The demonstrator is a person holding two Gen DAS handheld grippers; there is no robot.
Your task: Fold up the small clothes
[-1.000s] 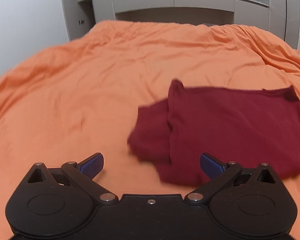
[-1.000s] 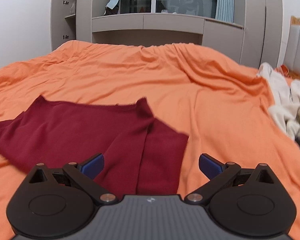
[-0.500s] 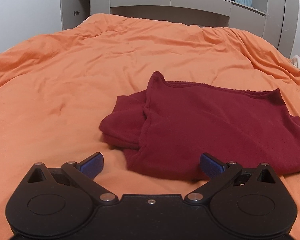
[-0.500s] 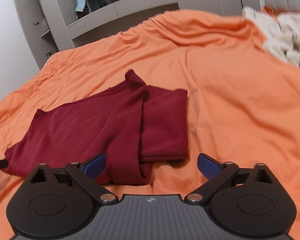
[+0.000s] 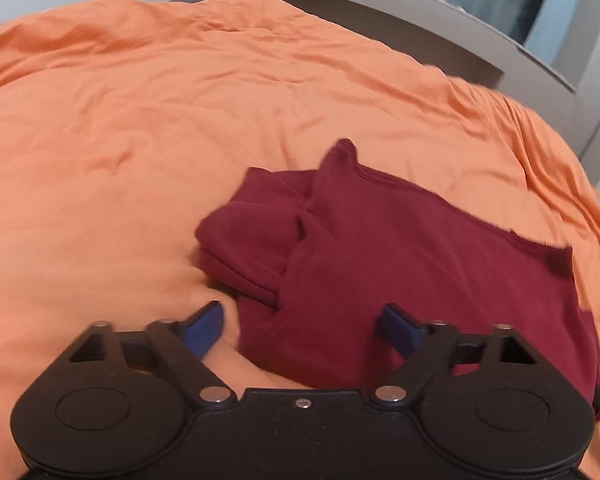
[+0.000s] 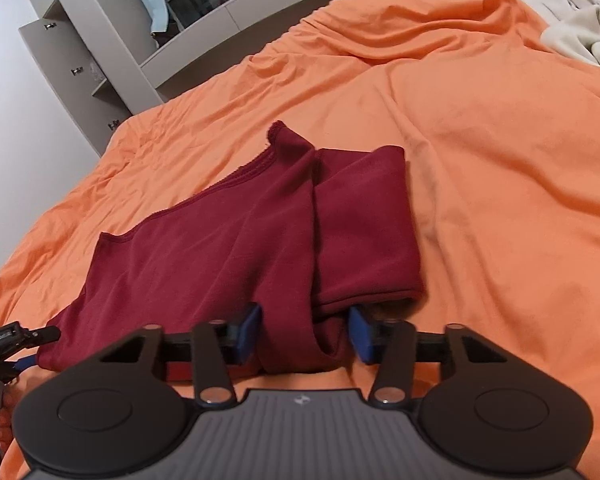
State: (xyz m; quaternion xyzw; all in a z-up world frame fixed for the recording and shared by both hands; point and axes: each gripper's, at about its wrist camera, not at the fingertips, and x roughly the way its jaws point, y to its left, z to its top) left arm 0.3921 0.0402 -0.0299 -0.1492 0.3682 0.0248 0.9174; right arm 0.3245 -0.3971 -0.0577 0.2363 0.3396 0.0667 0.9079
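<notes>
A dark red garment [image 5: 400,260] lies partly folded on the orange bed cover [image 5: 140,140], one sleeve side turned over its body. My left gripper [image 5: 302,324] is low over the garment's near left corner, and its jaws are closing. One blue pad is over the cover and the other over the cloth, neither pressing. In the right wrist view the same garment [image 6: 220,260] reaches my right gripper [image 6: 304,334]. That gripper's jaws are closing around the near right fold, which is bunched between the pads but not clamped.
Cream clothes [image 6: 572,20] are heaped at the far right of the bed cover [image 6: 500,160]. A grey shelf and cupboard unit [image 6: 80,52] stands behind the bed. The other gripper [image 6: 8,344], held in a hand, shows at the lower left of the right wrist view.
Both grippers have sunk toward the garment's near edge and rolled, tilting the views. Both pairs of jaws have narrowed, the right much more, and cloth now lies between each pair.
</notes>
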